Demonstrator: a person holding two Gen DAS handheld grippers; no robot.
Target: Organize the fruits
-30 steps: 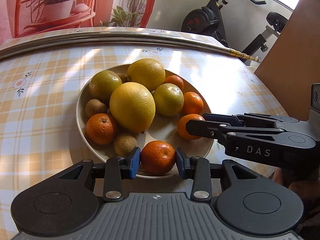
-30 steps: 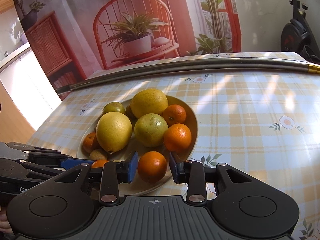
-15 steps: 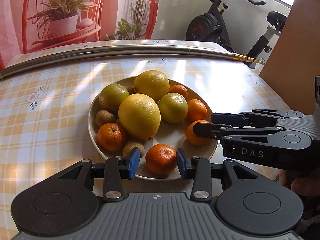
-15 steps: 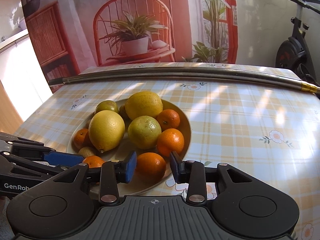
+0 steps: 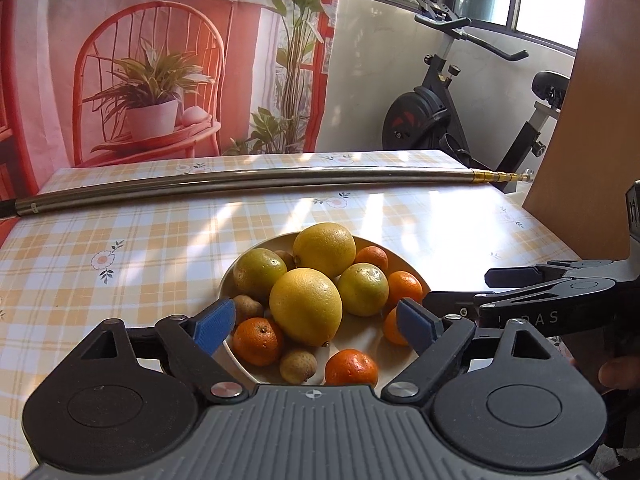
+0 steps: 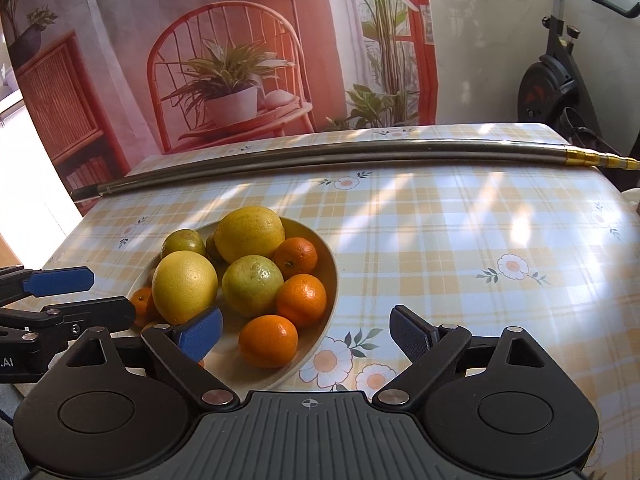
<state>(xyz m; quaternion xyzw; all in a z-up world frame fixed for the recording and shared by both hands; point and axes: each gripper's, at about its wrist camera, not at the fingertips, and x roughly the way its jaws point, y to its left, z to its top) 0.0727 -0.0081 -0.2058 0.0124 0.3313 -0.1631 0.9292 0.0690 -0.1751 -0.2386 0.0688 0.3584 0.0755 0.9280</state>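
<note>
A cream plate [image 5: 364,334] [image 6: 332,276] holds two large yellow citrus [image 5: 306,306], greenish ones [image 5: 363,288], several mandarins and small brown fruits [image 5: 298,366]. My left gripper [image 5: 316,322] hovers over the plate's near side, its jaws opening wide, and a mandarin [image 5: 351,368] lies loose below them on the plate. My right gripper [image 6: 306,332] is at the plate's right rim, jaws also opening. An orange mandarin [image 6: 269,340] rests on the plate between its pads, untouched. The left gripper's fingers [image 6: 60,282] show at the left edge of the right wrist view.
A long metal rod [image 5: 260,184] [image 6: 320,160] lies across the far side of the checked tablecloth [image 5: 120,260]. An exercise bike [image 5: 432,120] and a wooden panel [image 5: 592,120] stand to the right. A printed curtain hangs behind the table.
Both grippers were shut on mandarins; both have spread wide and the mandarins now lie on the plate. The left gripper rose and tilted up, so the plate looks farther away.
</note>
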